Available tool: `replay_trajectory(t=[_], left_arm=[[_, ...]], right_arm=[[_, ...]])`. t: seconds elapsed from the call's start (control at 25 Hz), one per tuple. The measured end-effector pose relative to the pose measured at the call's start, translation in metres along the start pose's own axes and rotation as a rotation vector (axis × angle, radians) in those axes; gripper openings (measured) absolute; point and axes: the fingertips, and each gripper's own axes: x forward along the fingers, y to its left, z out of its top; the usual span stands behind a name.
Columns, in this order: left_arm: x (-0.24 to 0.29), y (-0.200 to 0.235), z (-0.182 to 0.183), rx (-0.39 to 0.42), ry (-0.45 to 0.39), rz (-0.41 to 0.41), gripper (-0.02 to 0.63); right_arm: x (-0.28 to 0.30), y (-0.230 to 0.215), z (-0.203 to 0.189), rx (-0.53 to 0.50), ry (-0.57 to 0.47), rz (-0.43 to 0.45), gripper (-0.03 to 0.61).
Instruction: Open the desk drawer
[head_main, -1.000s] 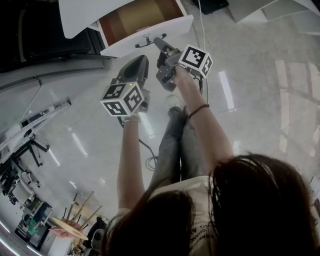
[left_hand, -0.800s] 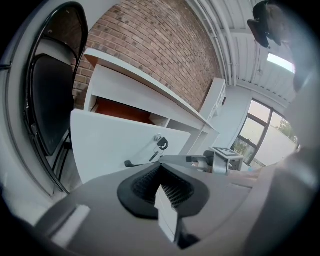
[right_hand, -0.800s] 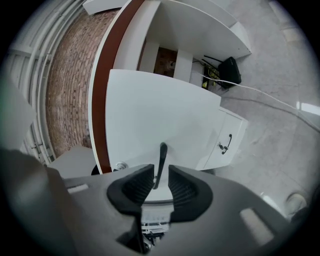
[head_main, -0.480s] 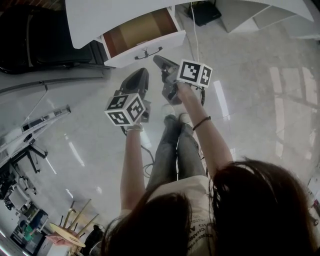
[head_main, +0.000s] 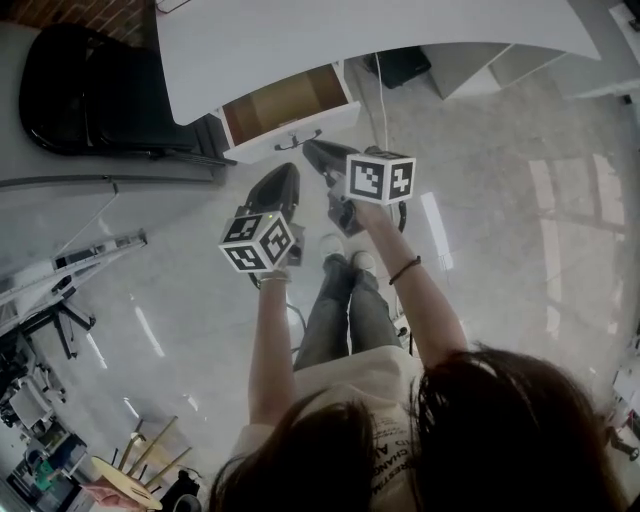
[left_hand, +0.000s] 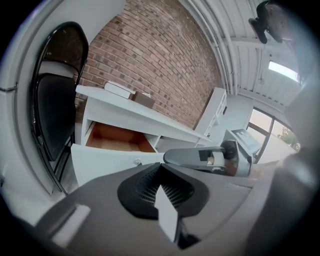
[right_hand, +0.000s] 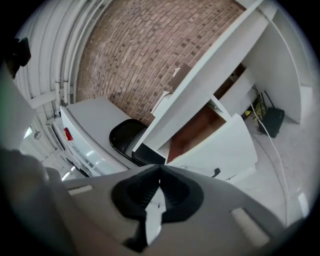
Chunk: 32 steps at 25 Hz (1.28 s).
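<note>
The white desk drawer (head_main: 290, 128) stands pulled out under the white desktop (head_main: 350, 40), its brown inside (head_main: 285, 100) showing and a dark handle (head_main: 298, 140) on its front. My left gripper (head_main: 283, 172) hangs shut on nothing, a short way in front of the drawer. My right gripper (head_main: 312, 150) is also shut and empty, its tip just short of the handle, not touching. The left gripper view shows the drawer front (left_hand: 105, 162) and the right gripper (left_hand: 200, 157) beyond my own tips (left_hand: 161, 167). The right gripper view shows the drawer front (right_hand: 225, 150) beyond its tips (right_hand: 160, 169).
A black folding chair (head_main: 100, 90) leans left of the desk. A black box (head_main: 400, 65) and a white cable (head_main: 385, 100) lie under the desk at the right. The person's legs and shoes (head_main: 340, 250) are below the grippers. Metal stands (head_main: 60, 270) sit at the far left.
Both grippers have drawn back from the drawer, the right one off its handle. The head camera has pulled away, showing more of the desktop. The drawer stays open.
</note>
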Motion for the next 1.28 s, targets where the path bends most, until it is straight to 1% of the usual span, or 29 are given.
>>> replay_trajectory(t=[0.2, 0.48, 0.6, 0.8, 1.04, 1.28], left_arm=[[-0.014, -0.013, 0.018, -0.001, -0.025, 0.011, 0.002], [-0.032, -0.031, 0.032, -0.005, -0.054, 0.031, 0.002], [-0.037, -0.037, 0.039, 0.010, -0.066, 0.036, 0.002], [-0.046, -0.045, 0.045, 0.034, -0.072, 0.039, 0.002], [-0.054, -0.052, 0.048, 0.036, -0.074, 0.043, 0.002], [-0.056, -0.049, 0.048, 0.033, -0.081, 0.051, 0.002]], right_arm=[[-0.015, 0.027, 0.013, -0.118, 0.023, -0.003, 0.003], [-0.032, 0.056, 0.018, -0.249, 0.048, 0.019, 0.003], [-0.037, 0.065, 0.018, -0.308, 0.063, 0.024, 0.003], [-0.046, 0.076, 0.016, -0.374, 0.073, 0.023, 0.003], [-0.055, 0.088, 0.017, -0.416, 0.071, 0.044, 0.003], [-0.054, 0.086, 0.012, -0.417, 0.073, 0.046, 0.003]])
